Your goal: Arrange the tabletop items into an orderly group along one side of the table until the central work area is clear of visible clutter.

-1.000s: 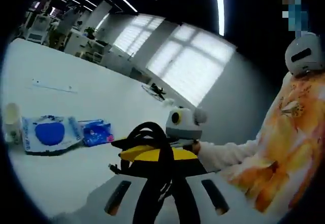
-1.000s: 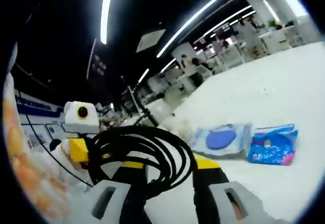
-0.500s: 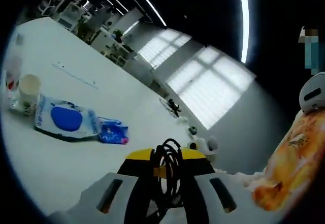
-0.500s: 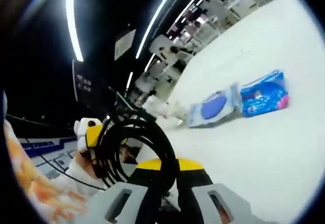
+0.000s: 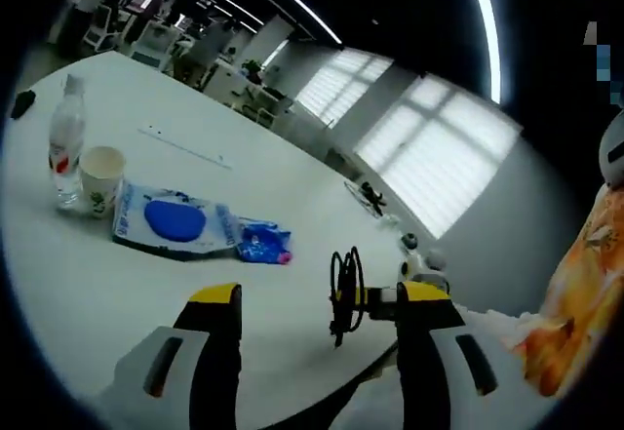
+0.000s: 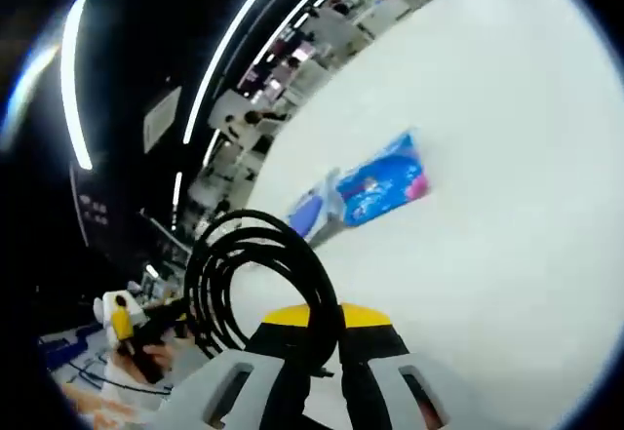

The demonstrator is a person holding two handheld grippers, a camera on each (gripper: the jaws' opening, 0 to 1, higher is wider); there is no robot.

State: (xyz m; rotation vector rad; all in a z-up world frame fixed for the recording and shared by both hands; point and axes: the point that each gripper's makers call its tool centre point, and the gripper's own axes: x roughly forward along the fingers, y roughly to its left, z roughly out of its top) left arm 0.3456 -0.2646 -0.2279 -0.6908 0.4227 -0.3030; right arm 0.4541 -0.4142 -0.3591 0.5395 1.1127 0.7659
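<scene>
Releasing: left hand-held gripper (image 5: 317, 337) now stands apart, off the black cable coil (image 6: 255, 279) it held half a second ago. Right hand-held gripper (image 6: 314, 352) clamps it alone, above tabletop (image 6: 507, 186), near blue packets (image 6: 380, 181). Handover done; placing remains.

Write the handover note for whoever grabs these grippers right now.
Left gripper: open, holding nothing.
Right gripper: shut on the coiled black cable, held up off the table.
Lined up along one side: water bottle, paper cup, white-and-blue packet, small blue packet.
Done: those four are grouped.
Left: set the cable down at the end of that row.
</scene>
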